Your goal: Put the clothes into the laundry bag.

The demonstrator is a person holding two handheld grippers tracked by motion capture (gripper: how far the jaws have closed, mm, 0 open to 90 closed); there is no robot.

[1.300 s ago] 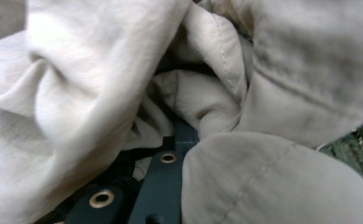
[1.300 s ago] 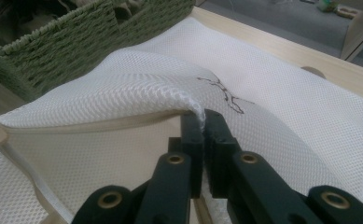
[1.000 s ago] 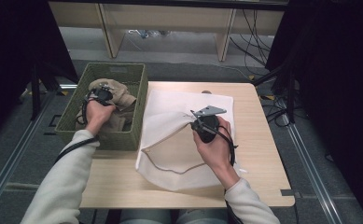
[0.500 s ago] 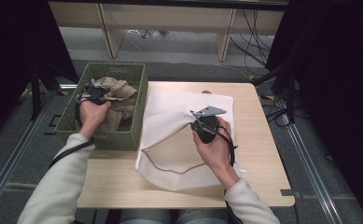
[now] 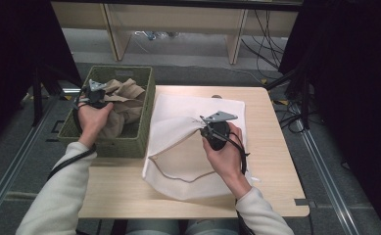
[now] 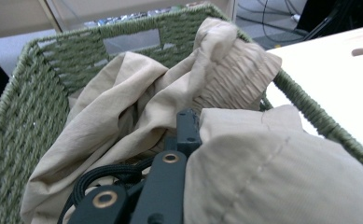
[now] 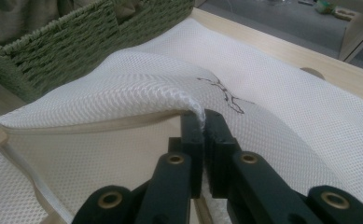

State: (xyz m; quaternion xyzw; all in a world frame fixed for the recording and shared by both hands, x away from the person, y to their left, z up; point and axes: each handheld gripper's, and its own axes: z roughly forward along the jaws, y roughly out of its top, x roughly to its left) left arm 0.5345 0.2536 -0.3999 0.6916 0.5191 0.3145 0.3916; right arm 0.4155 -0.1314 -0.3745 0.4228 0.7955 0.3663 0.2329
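A beige garment (image 5: pixel 125 94) (image 6: pixel 137 93) lies bunched in a green woven basket (image 5: pixel 129 72) (image 6: pixel 34 102) at the table's left. My left gripper (image 5: pixel 100 95) (image 6: pixel 193 127) is inside the basket, shut on a fold of the garment that drapes over its right jaw. A white mesh bag (image 5: pixel 178 115) (image 7: pixel 272 98) lies flat on the wooden table (image 5: pixel 271 147). My right gripper (image 5: pixel 201 126) (image 7: pixel 202 122) is shut on the upper edge of the bag's mouth and holds it raised, so the mouth gapes toward the person.
The basket's right wall touches the bag's left side. A small round hole (image 5: pixel 216 96) (image 7: pixel 312 72) marks the table's far edge. Wooden shelf legs and cables (image 5: pixel 271 34) stand on the floor behind, with dark curtains on both sides.
My left hand has moved left and up inside the basket, pulling the gripped garment with it. The right hand and the bag's raised edge have stayed in place.
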